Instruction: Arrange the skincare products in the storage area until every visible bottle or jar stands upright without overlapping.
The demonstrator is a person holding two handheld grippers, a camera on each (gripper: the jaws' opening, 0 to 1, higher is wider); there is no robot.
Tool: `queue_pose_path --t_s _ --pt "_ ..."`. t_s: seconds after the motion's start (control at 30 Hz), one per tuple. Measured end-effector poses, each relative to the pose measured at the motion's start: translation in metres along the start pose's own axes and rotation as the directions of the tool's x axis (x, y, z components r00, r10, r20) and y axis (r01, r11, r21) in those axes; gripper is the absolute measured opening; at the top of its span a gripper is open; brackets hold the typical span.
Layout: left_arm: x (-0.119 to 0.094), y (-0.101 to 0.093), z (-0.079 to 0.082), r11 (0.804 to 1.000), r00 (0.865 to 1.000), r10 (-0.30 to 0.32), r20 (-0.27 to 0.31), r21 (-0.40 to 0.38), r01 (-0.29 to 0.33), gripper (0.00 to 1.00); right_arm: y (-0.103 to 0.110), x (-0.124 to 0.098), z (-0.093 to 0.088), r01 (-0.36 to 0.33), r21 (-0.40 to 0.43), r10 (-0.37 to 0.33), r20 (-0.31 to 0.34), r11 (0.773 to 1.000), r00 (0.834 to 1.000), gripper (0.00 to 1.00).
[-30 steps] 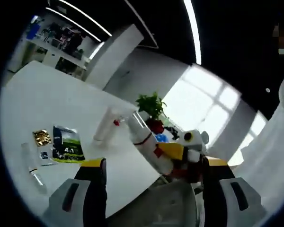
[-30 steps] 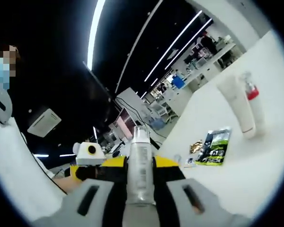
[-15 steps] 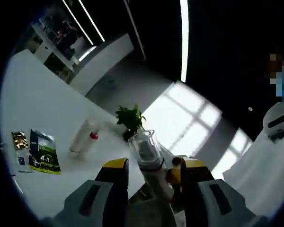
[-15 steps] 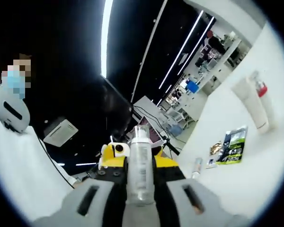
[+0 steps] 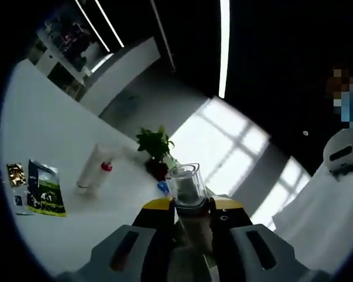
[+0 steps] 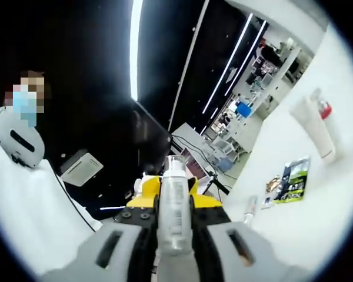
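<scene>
With both views tilted toward the ceiling lights, I log the left hand-held gripper closed narrow on a bottle with a clear cap; the cap stands up between its yellow-tipped jaws. My right hand-held gripper clamps a slim silvery bottle, its jaws pressed to both sides and the neck pointing away from the camera. Both bottles are off the white desk.

On the desk, in the left gripper view: a white tube with a red-capped bottle just beside it, a green sachet lying flat, a small gold packet near it. A potted plant stands at the desk's far edge.

Right gripper view: the same white tube and red-capped bottle side by side, the green sachet, and a slender tube lying flat close to the desk's near edge.
</scene>
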State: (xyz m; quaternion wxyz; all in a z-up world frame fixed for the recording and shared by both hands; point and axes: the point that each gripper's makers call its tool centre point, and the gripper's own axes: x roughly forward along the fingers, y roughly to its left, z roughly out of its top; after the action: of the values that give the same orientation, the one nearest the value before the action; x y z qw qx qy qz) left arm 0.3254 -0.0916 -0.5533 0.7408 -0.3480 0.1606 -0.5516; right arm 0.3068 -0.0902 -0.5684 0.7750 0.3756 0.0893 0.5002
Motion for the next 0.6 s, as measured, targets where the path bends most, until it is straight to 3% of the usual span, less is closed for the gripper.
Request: queue_pose_path --t_s 0.13,0.23,0.43,0.6 --pt "0.005 -0.003 0.002 0.999 1.0 0.016 -0.011 0.032 -0.015 0.19 0.0 0.001 -0.003 0.034 -0.113 -0.036 -0.018 0.993 0.999 0.22" --pt "0.009 0.001 -0.001 0.991 0.995 0.063 -0.071 0.126 -0.054 0.18 -0.004 0.001 -0.006 0.068 -0.226 -0.08 -0.042 0.972 0.996 0.24" --pt "0.017 -0.002 0.002 0.984 0.991 0.064 -0.119 0.175 -0.042 0.17 -0.007 0.001 -0.002 0.093 -0.208 -0.1 -0.024 0.974 0.995 0.24" --pt "0.02 0.009 -0.005 0.958 0.971 0.119 -0.205 0.279 -0.058 0.17 -0.018 -0.01 -0.005 0.152 -0.233 -0.163 -0.031 0.96 0.986 0.26"
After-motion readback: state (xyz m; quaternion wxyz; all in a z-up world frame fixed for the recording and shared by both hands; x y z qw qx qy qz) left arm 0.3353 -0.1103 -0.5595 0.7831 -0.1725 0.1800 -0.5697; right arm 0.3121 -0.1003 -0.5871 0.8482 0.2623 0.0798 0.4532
